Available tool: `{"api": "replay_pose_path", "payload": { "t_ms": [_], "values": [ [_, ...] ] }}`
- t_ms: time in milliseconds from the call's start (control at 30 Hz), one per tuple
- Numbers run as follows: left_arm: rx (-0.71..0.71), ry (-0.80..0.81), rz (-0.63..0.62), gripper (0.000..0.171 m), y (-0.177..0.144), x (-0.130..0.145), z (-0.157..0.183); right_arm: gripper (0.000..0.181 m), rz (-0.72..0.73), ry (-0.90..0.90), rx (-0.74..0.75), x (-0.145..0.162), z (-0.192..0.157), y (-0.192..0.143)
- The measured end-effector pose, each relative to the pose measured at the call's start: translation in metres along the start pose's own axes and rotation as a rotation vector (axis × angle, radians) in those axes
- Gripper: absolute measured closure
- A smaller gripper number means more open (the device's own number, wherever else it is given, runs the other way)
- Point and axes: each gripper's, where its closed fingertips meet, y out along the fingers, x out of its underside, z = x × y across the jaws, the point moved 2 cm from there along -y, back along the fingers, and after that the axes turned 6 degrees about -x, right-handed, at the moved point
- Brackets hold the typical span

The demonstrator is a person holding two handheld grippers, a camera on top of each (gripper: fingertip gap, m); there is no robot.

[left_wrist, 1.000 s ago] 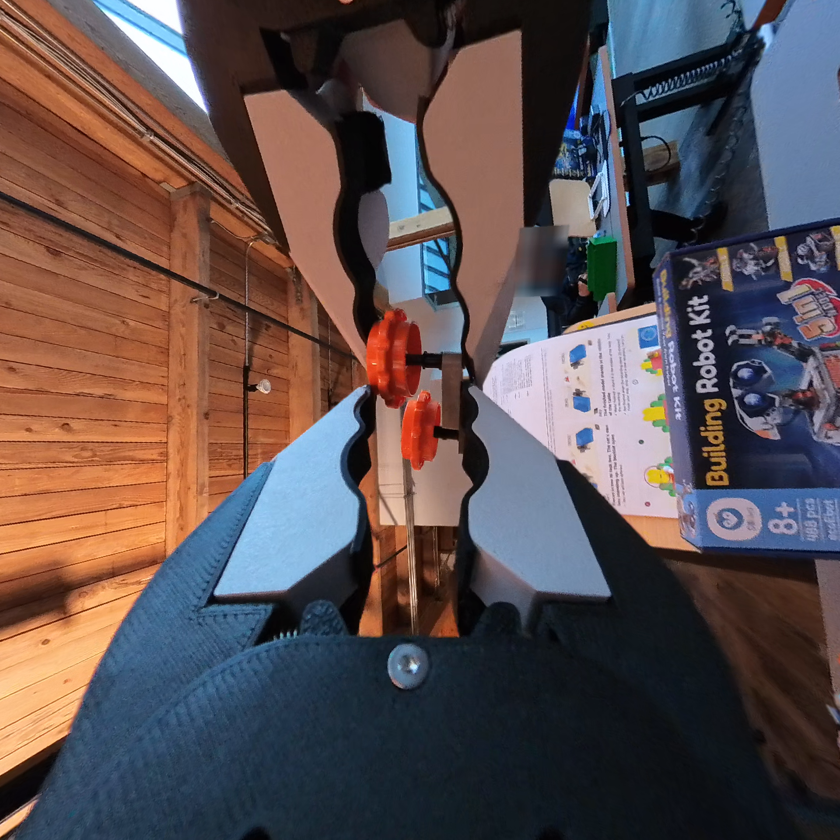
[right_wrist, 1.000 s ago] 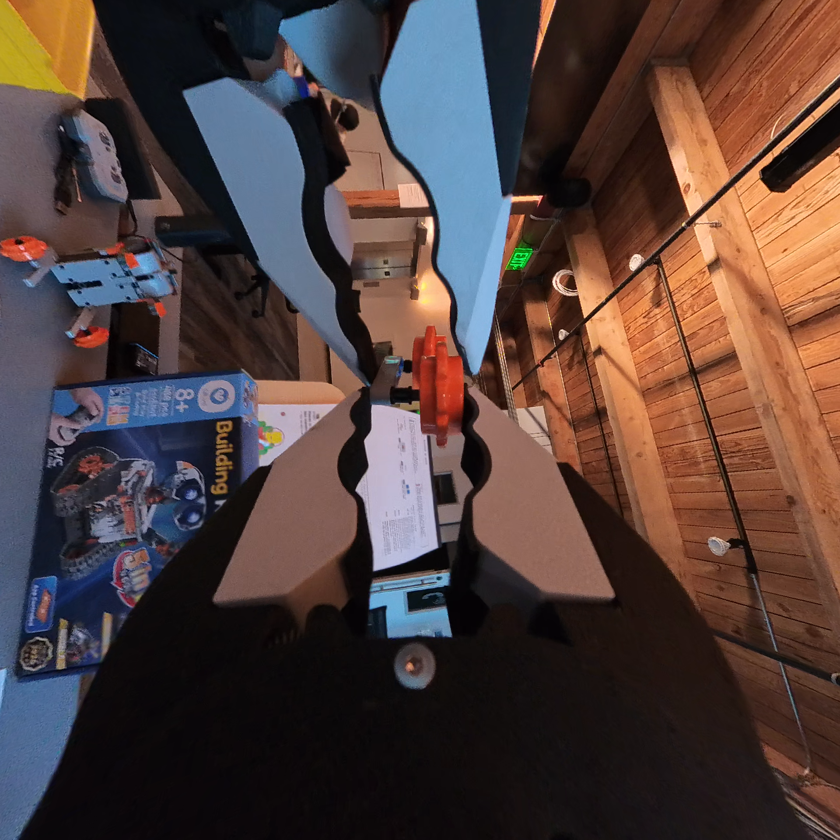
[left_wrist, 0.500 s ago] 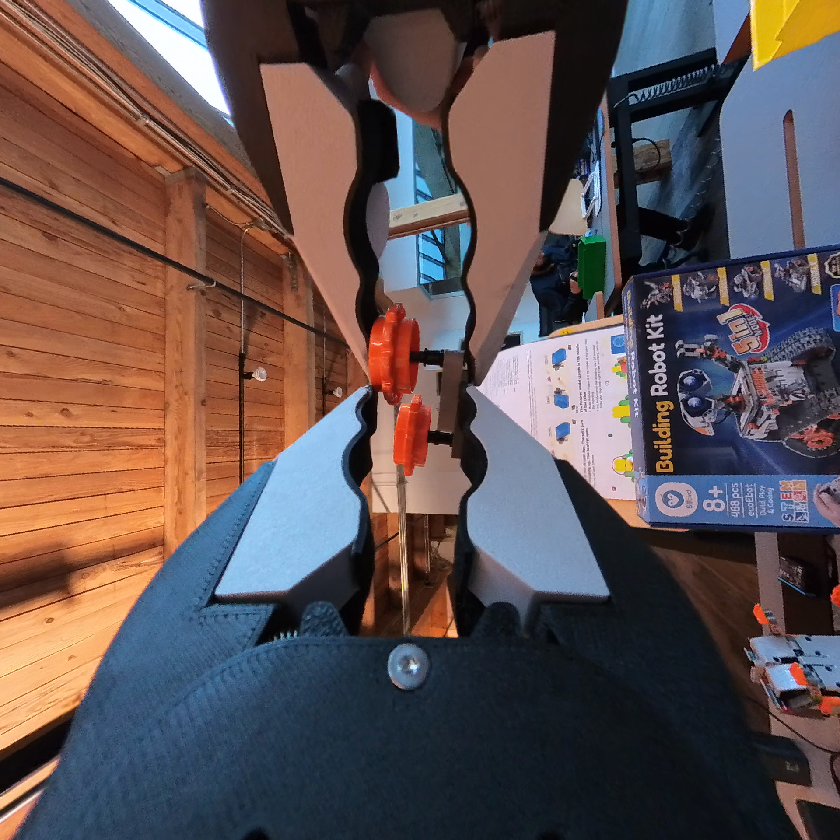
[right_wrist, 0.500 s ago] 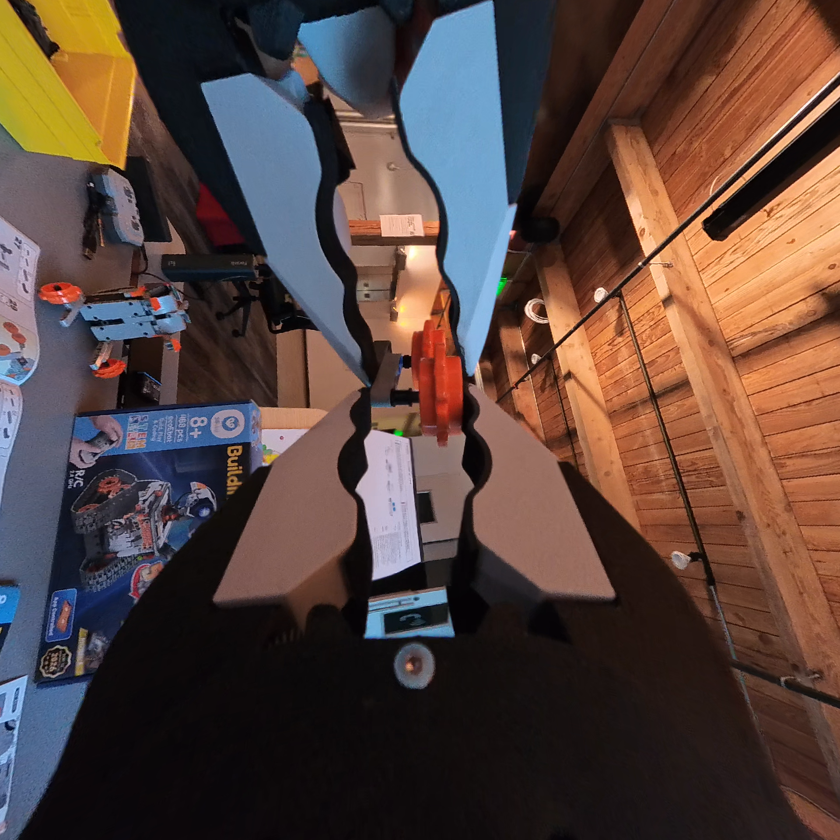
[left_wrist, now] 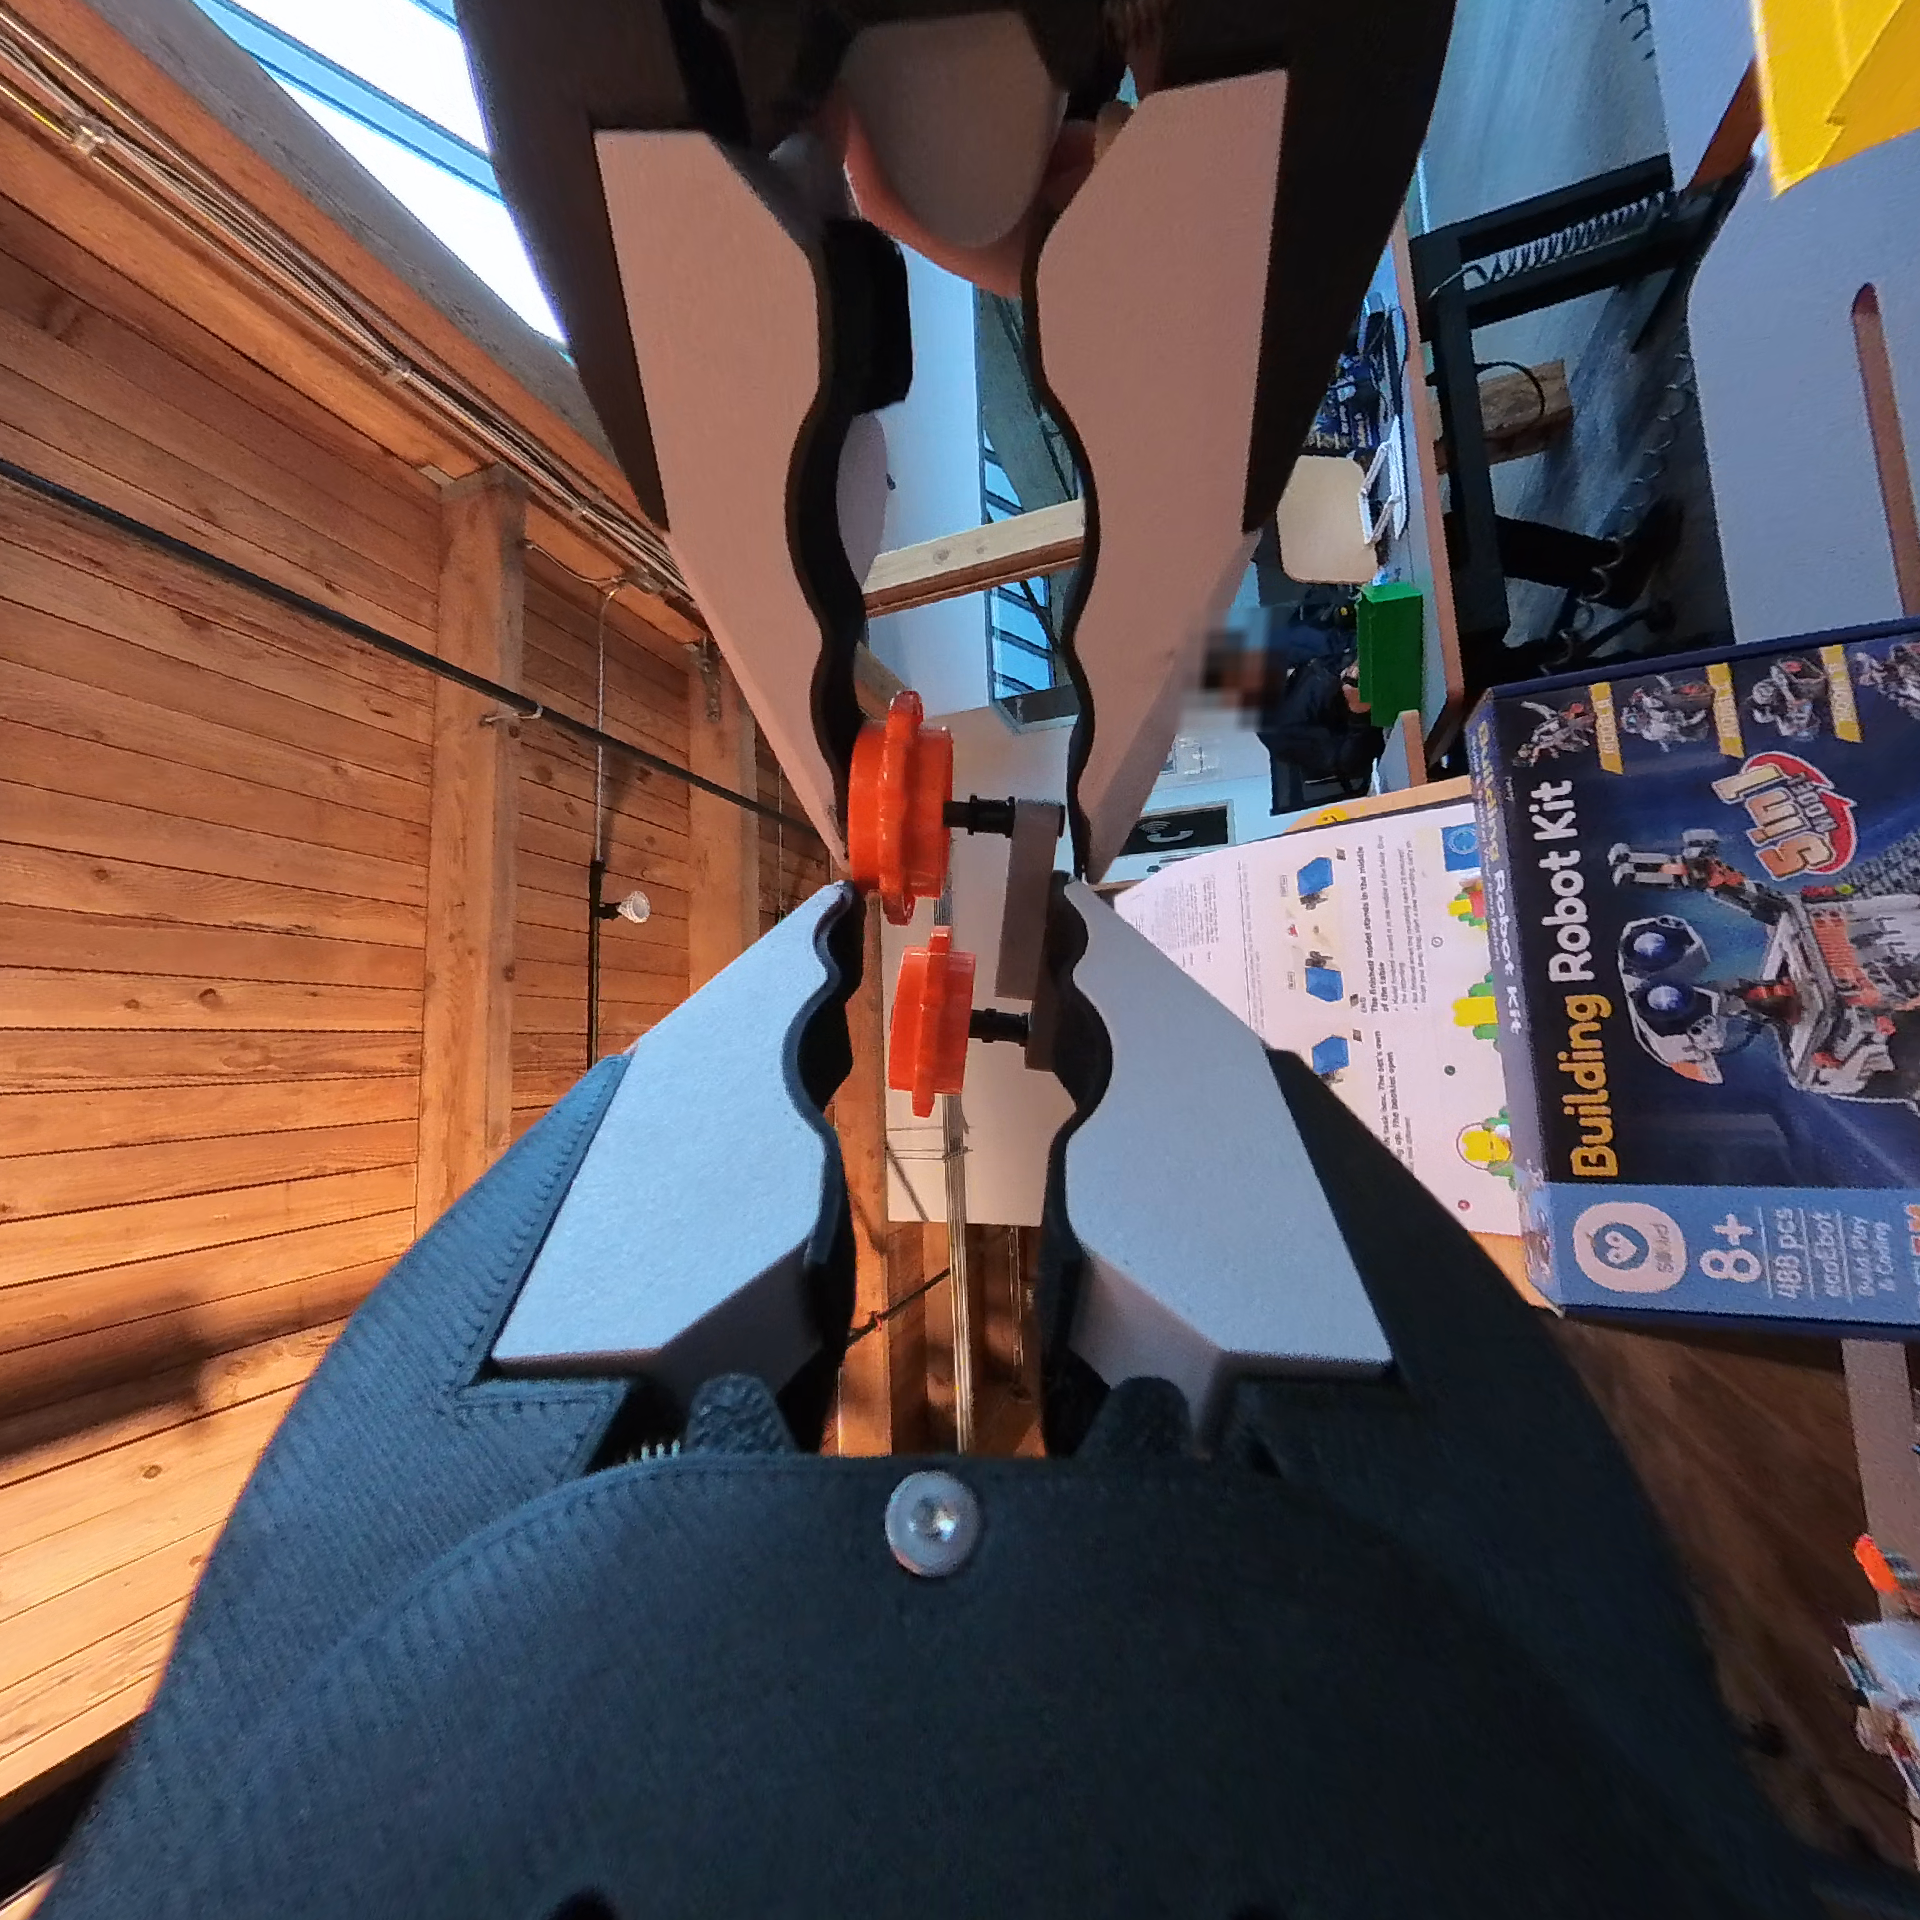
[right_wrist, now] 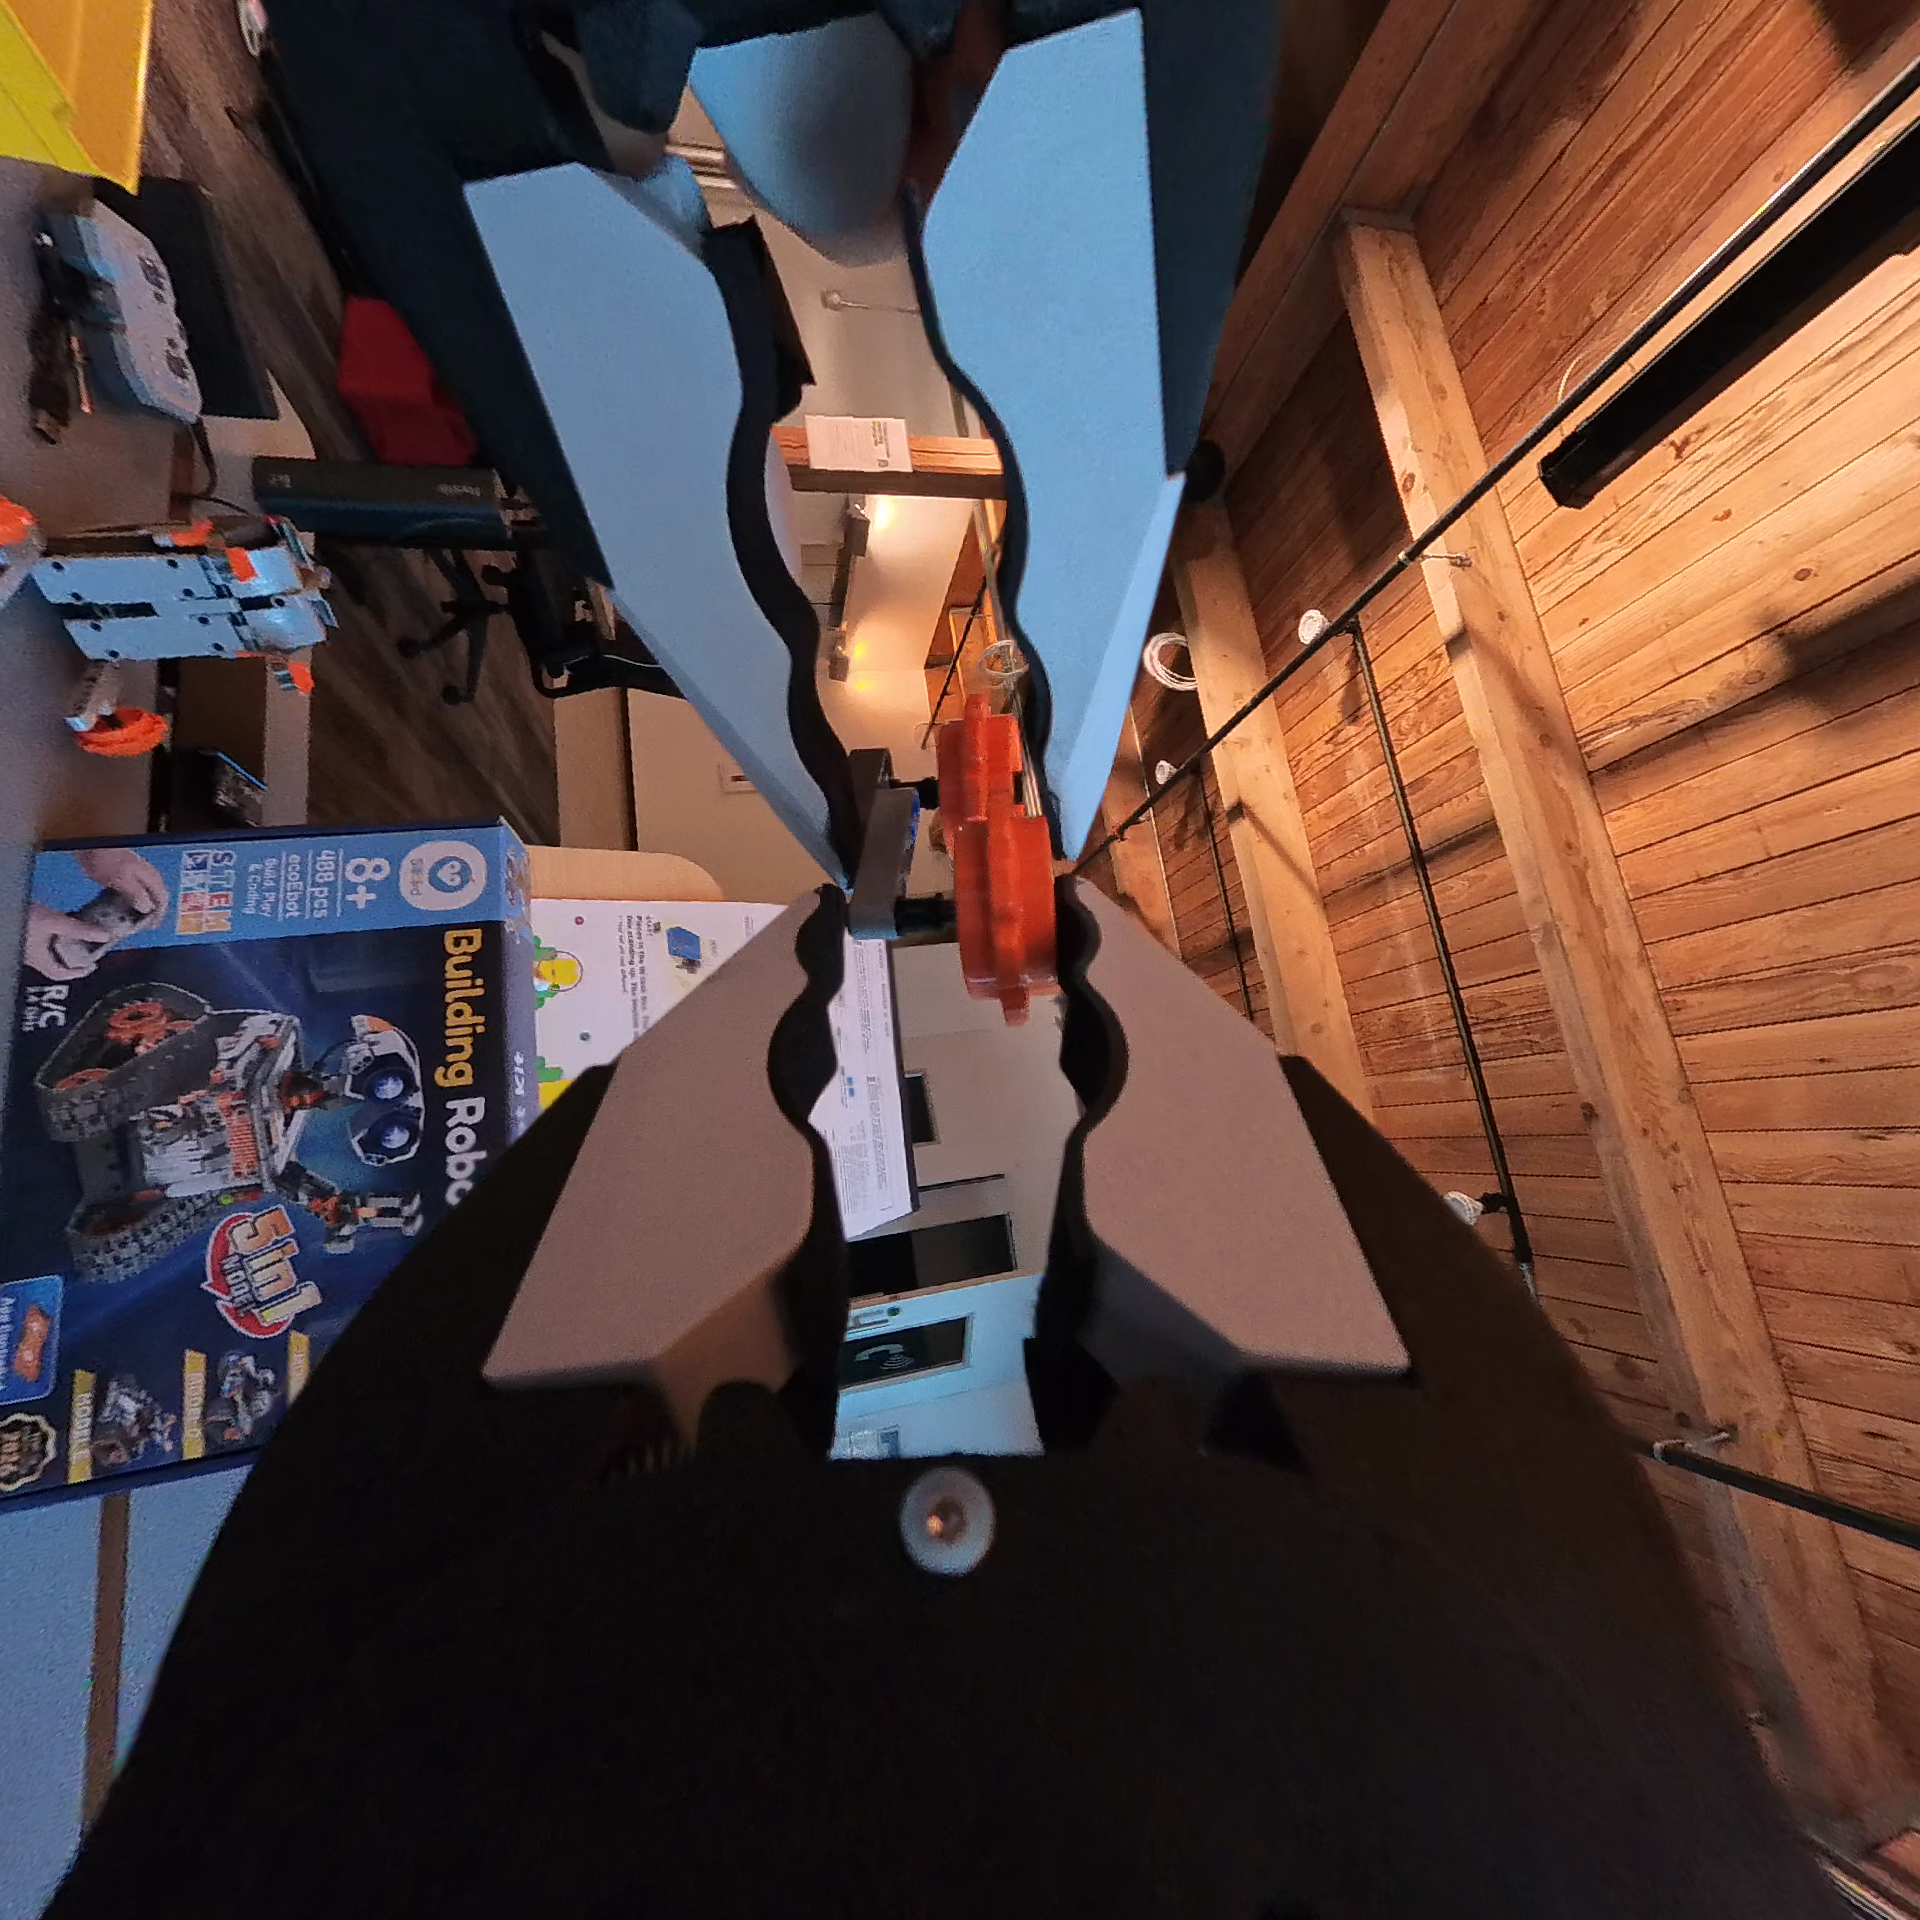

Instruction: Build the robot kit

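Note:
A small assembly hangs in the air between two grippers that meet tip to tip: a grey beam (left_wrist: 1029,914) carries two orange gears on black axles, an upper gear (left_wrist: 899,805) and a lower gear (left_wrist: 930,1023). My left gripper (left_wrist: 961,899) comes in from the bottom of its view and is shut on the lower end. My right gripper (left_wrist: 961,857) comes in from the top and is shut on the upper end. In the right wrist view my right gripper (right_wrist: 951,888) pinches the beam (right_wrist: 883,862) and a gear (right_wrist: 997,914), and the left gripper (right_wrist: 945,852) faces it.
A blue kit box (left_wrist: 1704,987) stands beside an open instruction booklet (left_wrist: 1330,987); both also show in the right wrist view, box (right_wrist: 260,1143) and booklet (right_wrist: 623,966). A partly built grey and orange model (right_wrist: 177,613) and a yellow bin (right_wrist: 73,83) lie beyond. A wooden plank wall (left_wrist: 208,935) fills the other side. The grippers are tip to tip, or close to it.
Both grippers have swayed a little together with the assembly, so the background has shifted. The hold on the assembly looks the same.

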Motion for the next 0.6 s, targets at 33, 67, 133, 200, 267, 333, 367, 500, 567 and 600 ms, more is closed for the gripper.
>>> {"api": "replay_pose_path", "payload": {
  "t_ms": [33,67,133,200,267,333,367,500,567,600],
  "values": [
    [-0.003,-0.004,0.002,0.139,0.0022,0.0007,-0.0004,0.141,-0.001,-0.004,0.006,0.0018,0.001,0.0009],
    [-0.004,-0.007,0.003,0.139,0.004,0.0014,-0.0004,0.141,-0.001,-0.005,0.008,0.0033,0.0015,0.0018],
    [-0.007,-0.012,0.0,0.139,0.0068,0.0031,0.0007,0.141,-0.003,-0.007,0.014,0.0059,0.0012,0.0037],
    [-0.008,-0.014,-0.002,0.139,0.0084,0.004,0.0027,0.141,-0.004,-0.016,0.015,0.0075,-0.0003,0.0053],
    [-0.004,-0.014,-0.004,0.14,0.0088,0.0047,0.0044,0.141,-0.004,-0.021,0.016,0.0086,-0.0015,0.0064],
    [0.0,-0.015,-0.005,0.14,0.0085,0.0048,0.0047,0.141,-0.003,-0.031,0.019,0.0085,-0.0018,0.0067],
    [0.002,-0.012,-0.007,0.14,0.0083,0.0049,0.0045,0.141,-0.005,-0.037,0.019,0.0084,-0.0018,0.0069],
    [0.008,-0.006,-0.009,0.14,0.0068,0.0045,0.0001,0.139,-0.007,-0.063,0.025,0.0065,0.0011,0.0059],
    [0.018,-0.019,-0.008,0.139,0.0059,0.0036,-0.0024,0.139,-0.002,-0.071,0.027,0.0048,0.0035,0.0047],
    [0.026,-0.03,-0.007,0.14,0.0054,0.0028,-0.0037,0.139,-0.005,-0.078,0.029,0.0045,0.0046,0.0043]
  ]
}}
